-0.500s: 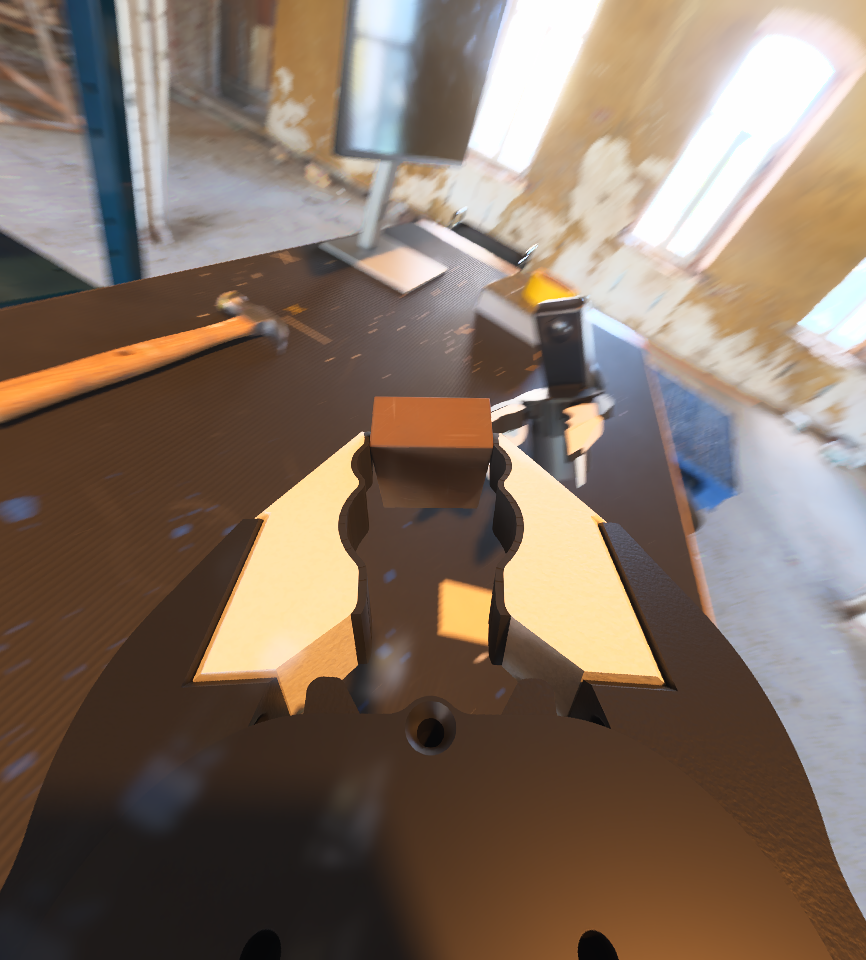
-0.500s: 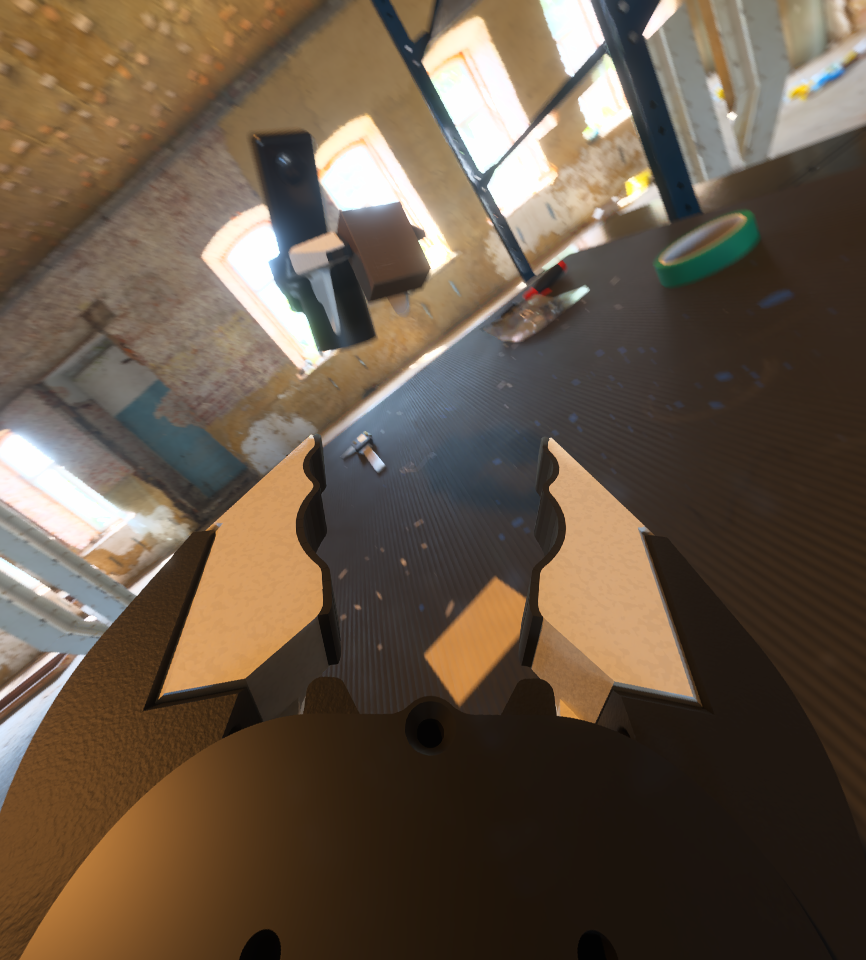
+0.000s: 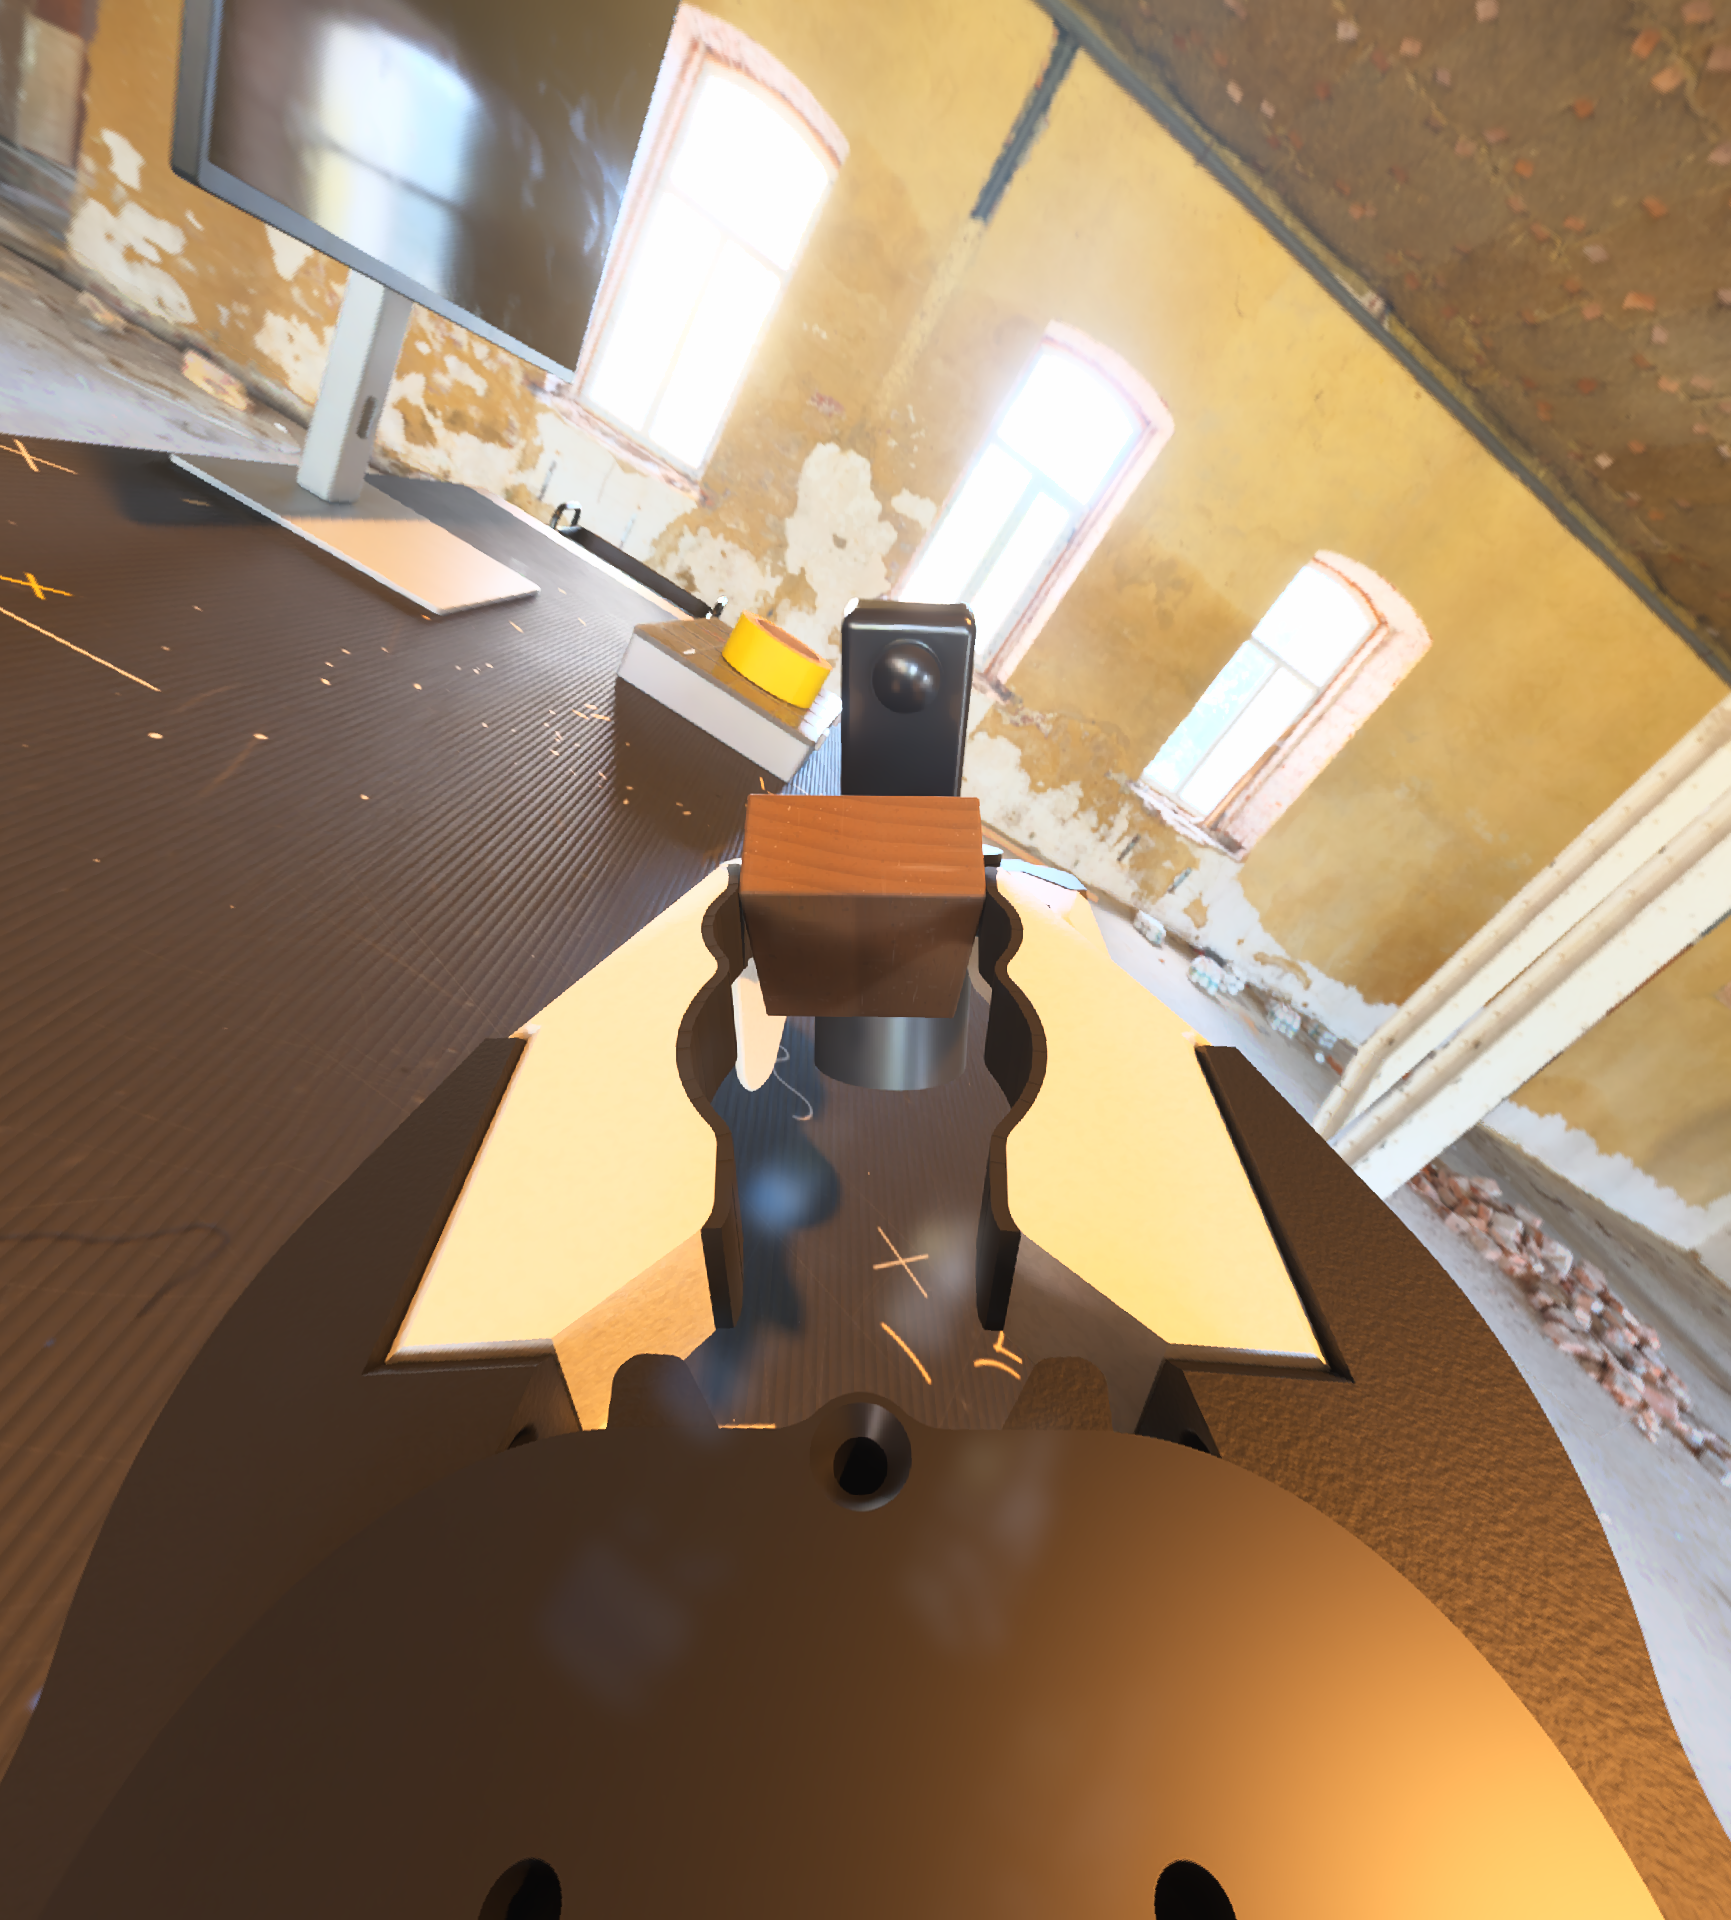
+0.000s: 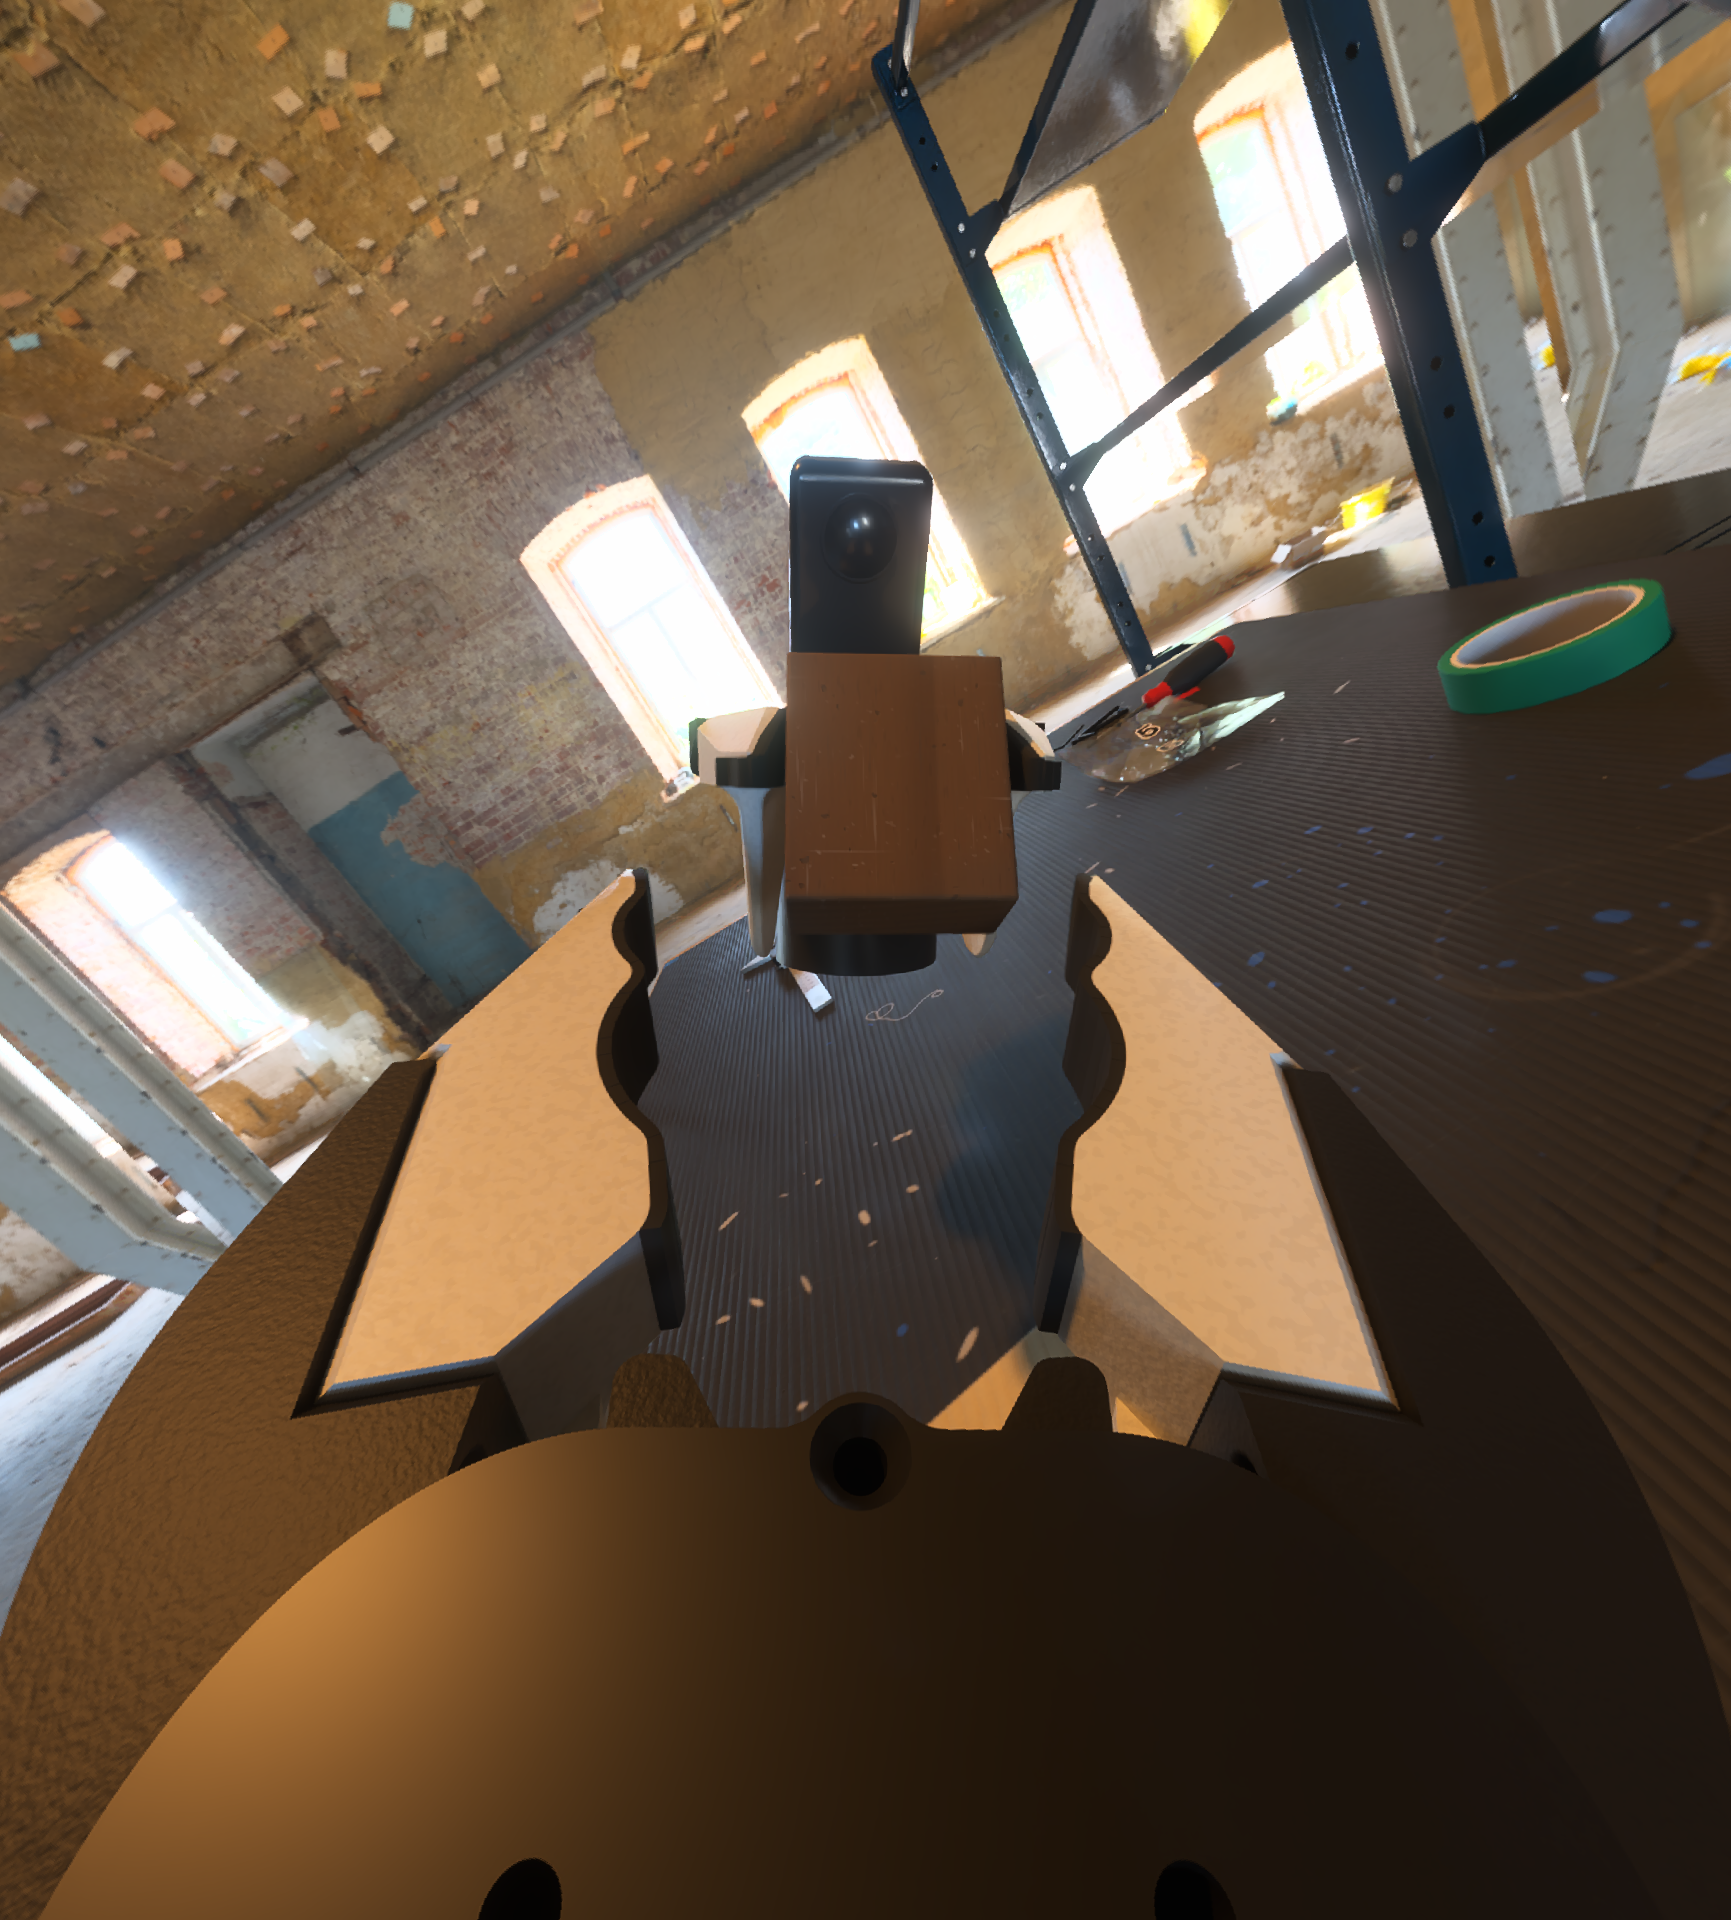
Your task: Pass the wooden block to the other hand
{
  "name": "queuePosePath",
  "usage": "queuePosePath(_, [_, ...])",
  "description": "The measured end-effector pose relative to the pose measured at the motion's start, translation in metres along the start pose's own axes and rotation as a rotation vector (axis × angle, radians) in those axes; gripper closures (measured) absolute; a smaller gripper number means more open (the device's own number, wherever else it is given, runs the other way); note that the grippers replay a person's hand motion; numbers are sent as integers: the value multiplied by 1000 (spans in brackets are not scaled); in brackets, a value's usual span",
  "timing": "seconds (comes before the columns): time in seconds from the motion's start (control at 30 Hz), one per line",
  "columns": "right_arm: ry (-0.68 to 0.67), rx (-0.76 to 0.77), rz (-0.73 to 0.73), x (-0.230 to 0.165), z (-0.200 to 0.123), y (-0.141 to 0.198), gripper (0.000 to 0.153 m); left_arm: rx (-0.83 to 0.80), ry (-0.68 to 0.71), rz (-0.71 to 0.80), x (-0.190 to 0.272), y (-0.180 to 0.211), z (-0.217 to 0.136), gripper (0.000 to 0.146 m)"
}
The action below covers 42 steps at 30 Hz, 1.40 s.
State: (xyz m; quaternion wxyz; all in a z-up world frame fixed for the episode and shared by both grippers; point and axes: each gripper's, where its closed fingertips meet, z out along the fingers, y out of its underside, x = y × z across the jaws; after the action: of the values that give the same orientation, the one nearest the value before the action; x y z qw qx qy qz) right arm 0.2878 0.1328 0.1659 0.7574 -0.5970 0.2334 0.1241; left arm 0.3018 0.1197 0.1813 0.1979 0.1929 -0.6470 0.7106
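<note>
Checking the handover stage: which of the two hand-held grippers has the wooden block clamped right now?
The left hand-held gripper: its fingertips press both sides of the wooden block. The right hand-held gripper faces it with fingers spread, gripping nothing.

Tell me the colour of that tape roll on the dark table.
Green tape roll, clearest in the right wrist view.

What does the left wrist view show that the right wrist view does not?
Only the left wrist view shows the monitor, the yellow tape roll and the left gripper shut on the wooden block. Only the right wrist view shows the green tape roll, the screwdriver and the open right gripper. Both show the block and the dark table.
</note>
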Motion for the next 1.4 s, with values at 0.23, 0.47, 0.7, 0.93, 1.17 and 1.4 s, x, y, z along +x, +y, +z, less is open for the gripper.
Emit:
queuePosePath(0.23, [12,-52,-10,2,-4,11,108,-57,-26,57,5,16,2,101])
queuePosePath(0.47, [106,-65,-75,9,-28,8,108,-142,-479,284,-10,35,-58,54])
queuePosePath(0.7, [182,-87,-61,29,-32,15,108,-294,-633,349,-26,90,-82,57])
queuePosePath(0.93, [432,-105,-224,41,-71,-41,108,-376,-599,417,-19,105,-70,59])
queuePosePath(1.17, [1052,-108,-176,100,-224,-135,108,-385,-570,436,-8,104,-67,74])
queuePosePath(1.4, [1320,-251,-3,179,-314,-99,108,-406,-551,384,-10,109,-69,80])
